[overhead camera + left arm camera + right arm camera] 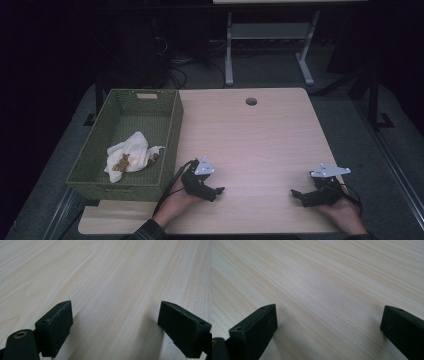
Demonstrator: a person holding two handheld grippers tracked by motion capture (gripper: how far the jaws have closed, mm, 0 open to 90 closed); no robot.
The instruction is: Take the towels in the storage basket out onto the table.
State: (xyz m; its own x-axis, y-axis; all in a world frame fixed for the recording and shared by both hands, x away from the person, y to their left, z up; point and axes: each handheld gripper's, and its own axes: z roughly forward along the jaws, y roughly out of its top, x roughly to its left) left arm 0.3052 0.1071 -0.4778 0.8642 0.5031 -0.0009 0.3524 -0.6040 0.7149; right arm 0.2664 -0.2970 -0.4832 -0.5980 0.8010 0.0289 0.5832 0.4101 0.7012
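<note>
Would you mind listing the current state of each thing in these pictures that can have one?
left gripper: open, empty, low over the table.
right gripper: open, empty, low over the table.
green basket: upright at the table's left edge, holding a cloth.
white cloth: crumpled in the basket, with brownish patches on it.
table: bare wood between and ahead of both grippers.

Both grippers idle, low on the bare table (250,140).
Left gripper (216,192) sat near-left beside the basket; right gripper (296,196) near-right, well apart. Jaws of each stood wide, holding nothing.
</note>
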